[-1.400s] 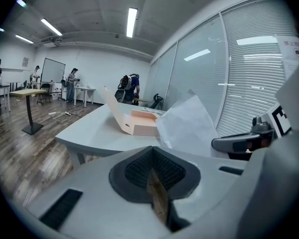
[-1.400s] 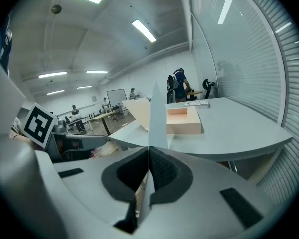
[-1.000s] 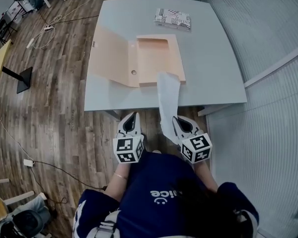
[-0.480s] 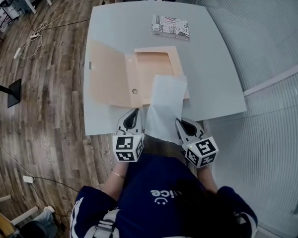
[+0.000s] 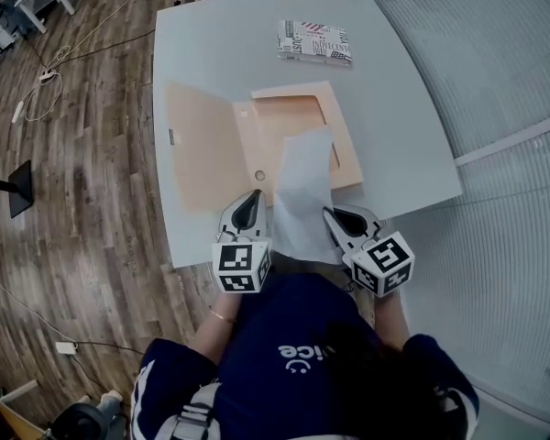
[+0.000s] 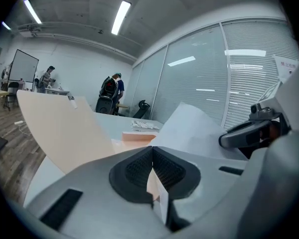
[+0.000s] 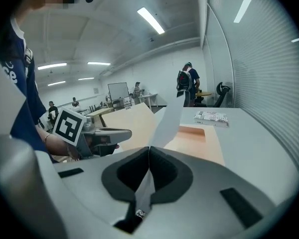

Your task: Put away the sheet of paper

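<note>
A white sheet of paper [image 5: 302, 191] is stretched between my two grippers, and its far end lies over the right half of an open peach folder [image 5: 298, 117] on the grey table [image 5: 394, 108]. My left gripper [image 5: 249, 207] is shut on the sheet's near left edge, and the right gripper [image 5: 341, 218] is shut on its near right edge. In the left gripper view the sheet [image 6: 189, 128] runs out of the shut left gripper [image 6: 152, 163] beside the folder's raised flap [image 6: 60, 128]. In the right gripper view the sheet [image 7: 167, 121] rises from the shut right gripper [image 7: 148, 156] toward the folder's tray [image 7: 199, 138].
A black-and-white patterned packet [image 5: 315, 41] lies at the table's far side, beyond the folder. The folder's open flap [image 5: 197, 145] covers the table's left part. A glass wall with blinds [image 5: 495, 71] runs along the right. Wood floor with cables [image 5: 46, 71] is on the left.
The sheet hung from the right gripper alone below the table edge. It is now held by both grippers, and they have moved forward so it lies over the folder.
</note>
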{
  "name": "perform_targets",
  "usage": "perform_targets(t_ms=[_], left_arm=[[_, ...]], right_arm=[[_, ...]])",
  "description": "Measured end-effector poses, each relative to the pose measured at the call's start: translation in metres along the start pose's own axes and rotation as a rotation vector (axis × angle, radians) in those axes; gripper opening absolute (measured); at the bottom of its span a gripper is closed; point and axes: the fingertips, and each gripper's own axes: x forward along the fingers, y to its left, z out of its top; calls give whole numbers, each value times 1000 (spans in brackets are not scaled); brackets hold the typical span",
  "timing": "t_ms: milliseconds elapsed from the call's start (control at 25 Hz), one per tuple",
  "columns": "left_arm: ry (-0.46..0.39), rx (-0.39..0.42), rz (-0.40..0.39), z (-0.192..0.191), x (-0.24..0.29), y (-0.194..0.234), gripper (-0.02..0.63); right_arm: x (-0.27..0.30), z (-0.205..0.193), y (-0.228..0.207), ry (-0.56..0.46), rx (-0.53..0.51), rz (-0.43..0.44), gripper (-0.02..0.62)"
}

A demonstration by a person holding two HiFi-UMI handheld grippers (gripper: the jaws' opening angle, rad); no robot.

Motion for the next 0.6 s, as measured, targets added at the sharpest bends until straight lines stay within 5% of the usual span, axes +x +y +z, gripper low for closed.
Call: perform_targets(t_ms=[400,600], left_arm=[[5,7,-24,6,6,8,5],[-9,-8,29,14,8,14,5]], right_arm=[[23,44,-2,-67,42,49,8],[36,57,-7,-65,87,151,8]])
